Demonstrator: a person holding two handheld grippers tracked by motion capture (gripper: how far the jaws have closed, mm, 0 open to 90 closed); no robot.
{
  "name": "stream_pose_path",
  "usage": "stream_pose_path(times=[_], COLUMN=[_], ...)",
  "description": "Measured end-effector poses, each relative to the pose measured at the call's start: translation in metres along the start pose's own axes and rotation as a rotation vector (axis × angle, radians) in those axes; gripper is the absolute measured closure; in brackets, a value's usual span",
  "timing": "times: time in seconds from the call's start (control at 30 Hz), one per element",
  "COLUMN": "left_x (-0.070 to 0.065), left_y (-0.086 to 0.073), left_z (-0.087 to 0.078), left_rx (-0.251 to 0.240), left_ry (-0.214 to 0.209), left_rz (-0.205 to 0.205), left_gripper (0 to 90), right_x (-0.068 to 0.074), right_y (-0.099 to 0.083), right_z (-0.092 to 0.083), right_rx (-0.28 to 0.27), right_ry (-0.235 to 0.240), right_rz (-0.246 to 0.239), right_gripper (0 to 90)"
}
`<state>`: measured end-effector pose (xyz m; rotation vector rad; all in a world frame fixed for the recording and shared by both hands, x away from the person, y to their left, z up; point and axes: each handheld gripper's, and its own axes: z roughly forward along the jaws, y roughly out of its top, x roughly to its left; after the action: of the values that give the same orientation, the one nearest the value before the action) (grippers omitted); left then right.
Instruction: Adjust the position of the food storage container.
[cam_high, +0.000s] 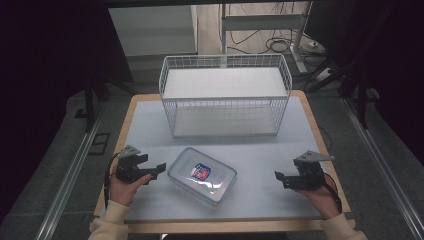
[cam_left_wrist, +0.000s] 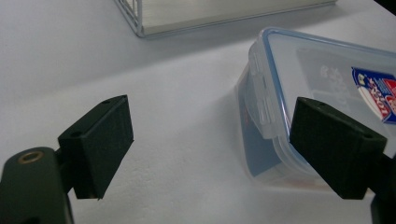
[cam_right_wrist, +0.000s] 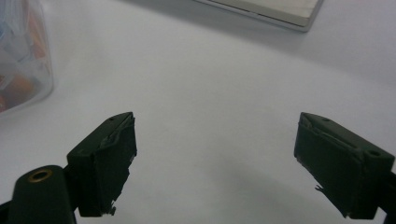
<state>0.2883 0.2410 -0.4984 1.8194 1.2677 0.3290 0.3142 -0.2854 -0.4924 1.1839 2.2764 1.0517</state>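
Container: a clear rectangular plastic food container (cam_high: 202, 176) with a blue-rimmed snap-on lid and a red-and-blue label on top; it lies flat on the table, turned at a slant, between the two grippers and much nearer the left one.
Container from the left gripper: in the left gripper view the clear rectangular plastic food container (cam_left_wrist: 322, 98) sits just ahead and to the right of the jaws, its short end with the white locking flap facing them; the right-hand jaw overlaps its near corner in the picture, and whether it touches cannot be told.
Left gripper: the black left gripper (cam_high: 155, 171) is held low over the table, pointing at the container's near end; its jaws stand wide apart with nothing between them.
Right gripper: the black right gripper (cam_high: 279, 179) points toward the container from well apart; jaws spread wide, bare table between them.
Container from the right gripper: its rounded end (cam_right_wrist: 18, 51) shows far off at the upper left of the right gripper view.
Table: a pale blue-white mat on a wood-edged table (cam_high: 270, 155).
Basket: a white wire basket (cam_high: 225, 95) with a flat white floor, standing beyond both grippers, behind the container.
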Motion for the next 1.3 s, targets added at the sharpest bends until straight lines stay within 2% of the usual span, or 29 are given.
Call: stream_pose_path(times=[0.07, 0.2, 0.23, 0.37, 0.53, 0.6, 0.67, 0.77, 0.83, 0.9, 0.93, 0.97, 1.0, 1.03, 1.07, 1.1, 1.2, 1.3], left_x=[-0.001, -0.006, -0.005, 0.000, 0.001, 0.001, 0.001, -0.002, -0.007, -0.012, -0.016, -0.018, -0.022, -0.026, -0.031, -0.037, -0.059, -0.082], left_y=[0.004, 0.006, 0.006, 0.008, 0.008, 0.008, 0.008, 0.009, 0.011, 0.013, 0.014, 0.014, 0.014, 0.014, 0.014, 0.014, 0.012, 0.007], left_z=[-0.002, -0.010, -0.011, -0.011, -0.010, -0.010, -0.010, -0.013, -0.017, -0.019, -0.021, -0.022, -0.023, -0.024, -0.024, -0.025, -0.025, -0.022], left_rx=[-0.008, -0.042, -0.045, -0.051, -0.047, -0.045, -0.048, -0.057, -0.060, -0.046, -0.043, -0.041, -0.036, -0.029, -0.022, -0.017, 0.011, 0.064], left_ry=[-0.003, 0.001, -0.004, -0.015, -0.023, -0.021, -0.025, -0.040, -0.062, -0.072, -0.087, -0.109, -0.138, -0.163, -0.184, -0.208, -0.270, -0.320], left_rz=[0.001, 0.040, 0.039, 0.040, 0.043, 0.049, 0.046, 0.055, 0.083, 0.102, 0.114, 0.122, 0.132, 0.147, 0.161, 0.178, 0.246, 0.331], left_gripper=[14.7, 16.5, 17.0, 19.7, 19.6, 19.3, 18.9, 20.3, 28.9, 50.6, 69.6, 69.6, 81.6, 81.6, 88.7, 89.9, 90.0, 90.0], right_x=[0.000, -0.002, -0.003, -0.003, 0.001, 0.004, 0.008, 0.009, 0.008, 0.007, 0.006, 0.006, 0.005, 0.005, 0.005, 0.005, 0.004, 0.003], right_y=[-0.002, -0.003, -0.002, -0.006, -0.005, -0.003, -0.002, -0.004, -0.005, -0.005, -0.004, -0.004, -0.004, -0.004, -0.005, -0.005, -0.005, -0.004], right_z=[0.002, 0.004, 0.004, 0.001, -0.008, -0.009, -0.006, -0.004, -0.001, -0.001, -0.001, -0.001, 0.000, 0.000, 0.001, 0.002, 0.003, 0.004], right_rx=[0.001, -0.003, -0.006, -0.018, -0.035, -0.023, -0.013, -0.002, 0.008, 0.005, 0.005, 0.005, 0.005, 0.005, 0.009, 0.010, 0.013, 0.016], right_ry=[0.012, 0.023, 0.025, 0.018, 0.034, 0.031, 0.036, 0.044, 0.046, 0.050, 0.046, 0.046, 0.045, 0.045, 0.046, 0.047, 0.047, 0.046], right_rz=[-0.013, -0.007, 0.005, -0.002, 0.001, -0.011, -0.034, -0.038, -0.035, -0.022, -0.016, -0.016, -0.013, -0.013, -0.012, -0.011, -0.007, -0.006], right_gripper=[14.1, 14.7, 14.8, 15.7, 22.0, 26.6, 26.8, 26.7, 26.5, 26.0, 25.5, 25.5, 25.0, 25.0, 24.6, 24.5, 24.2, 24.1])
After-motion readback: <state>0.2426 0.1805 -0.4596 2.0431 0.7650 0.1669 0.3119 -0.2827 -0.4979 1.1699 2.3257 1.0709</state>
